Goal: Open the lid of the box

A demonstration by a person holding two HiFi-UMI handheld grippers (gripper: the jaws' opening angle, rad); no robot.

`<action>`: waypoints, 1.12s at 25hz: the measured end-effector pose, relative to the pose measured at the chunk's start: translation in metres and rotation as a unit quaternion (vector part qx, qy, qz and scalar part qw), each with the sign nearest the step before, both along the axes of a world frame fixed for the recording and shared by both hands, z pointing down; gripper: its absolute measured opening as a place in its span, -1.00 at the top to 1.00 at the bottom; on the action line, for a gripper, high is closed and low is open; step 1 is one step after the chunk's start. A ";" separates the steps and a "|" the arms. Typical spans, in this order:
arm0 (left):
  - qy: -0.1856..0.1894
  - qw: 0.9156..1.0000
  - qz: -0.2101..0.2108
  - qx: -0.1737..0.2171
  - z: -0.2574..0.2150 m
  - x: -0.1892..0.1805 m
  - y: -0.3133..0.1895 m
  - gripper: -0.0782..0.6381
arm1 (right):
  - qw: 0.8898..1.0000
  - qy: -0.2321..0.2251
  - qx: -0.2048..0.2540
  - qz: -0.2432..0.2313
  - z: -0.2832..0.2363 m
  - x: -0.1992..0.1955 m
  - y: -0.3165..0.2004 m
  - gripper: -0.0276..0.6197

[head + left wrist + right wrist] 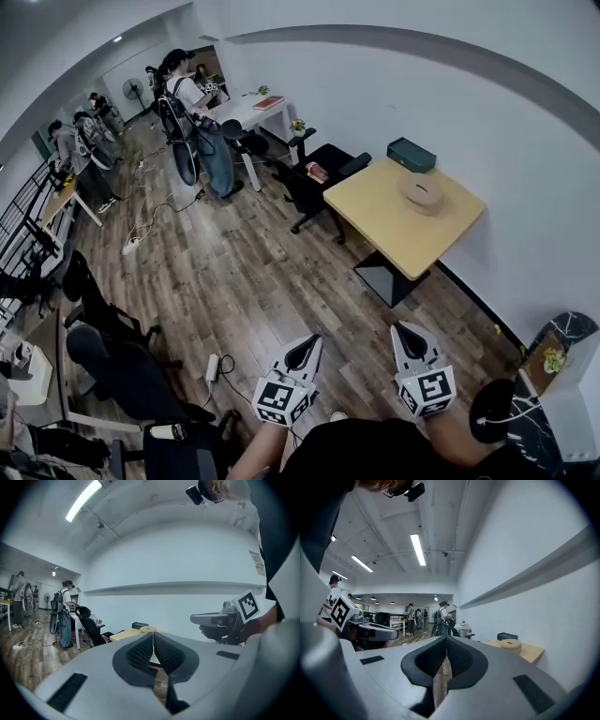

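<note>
A round wooden box [421,192] with its lid on sits on the light wooden table [375,211] by the wall, with a dark green box [412,155] behind it. Both grippers are held low over the floor, far short of the table. My left gripper [304,349] and right gripper [406,336] are side by side, both shut and empty. In the left gripper view the shut jaws [153,635] point at the round box [148,629]. In the right gripper view the round box [510,644] lies right of the shut jaws [446,639].
A black office chair [314,178] stands at the table's left side. Between me and the table is wood floor with a power strip [213,367] and cables. More chairs [112,347] crowd the left. People [192,117] stand at the back by a white desk [248,112].
</note>
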State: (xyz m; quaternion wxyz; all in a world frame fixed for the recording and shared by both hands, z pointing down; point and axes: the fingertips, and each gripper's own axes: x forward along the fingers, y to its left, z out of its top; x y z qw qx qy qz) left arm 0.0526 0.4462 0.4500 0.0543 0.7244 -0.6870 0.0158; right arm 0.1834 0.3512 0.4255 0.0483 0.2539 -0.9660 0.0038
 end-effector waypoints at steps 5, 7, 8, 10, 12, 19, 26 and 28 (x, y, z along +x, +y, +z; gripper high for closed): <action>0.007 1.000 -0.001 -0.008 0.010 -0.015 -0.004 0.72 | 1.000 0.008 0.012 -0.021 0.003 -0.014 0.001 0.69; 0.010 1.000 0.000 -0.008 0.011 -0.019 -0.009 0.72 | 1.000 0.012 0.007 -0.025 0.006 -0.018 -0.001 0.56; 0.011 1.000 0.000 -0.009 0.012 -0.021 -0.011 0.72 | 1.000 0.014 0.003 -0.025 0.008 -0.019 -0.002 0.53; 0.015 1.000 -0.001 -0.011 0.014 -0.025 -0.017 0.72 | 1.000 0.015 0.000 -0.022 0.010 -0.021 -0.006 0.36; 0.017 1.000 -0.001 -0.013 0.016 -0.030 -0.028 0.72 | 1.000 0.015 0.000 -0.016 0.012 -0.024 -0.017 0.19; 0.020 1.000 0.006 -0.020 0.022 -0.049 -0.081 0.72 | 1.000 0.003 0.005 0.005 0.015 -0.041 -0.078 -0.11; 0.022 0.999 0.014 -0.031 0.023 -0.068 -0.155 0.72 | 1.000 0.007 -0.002 0.021 0.016 -0.054 -0.164 -0.11; 0.024 0.999 0.016 -0.037 0.026 -0.071 -0.177 0.72 | 1.000 0.009 -0.003 0.021 0.018 -0.058 -0.187 -0.11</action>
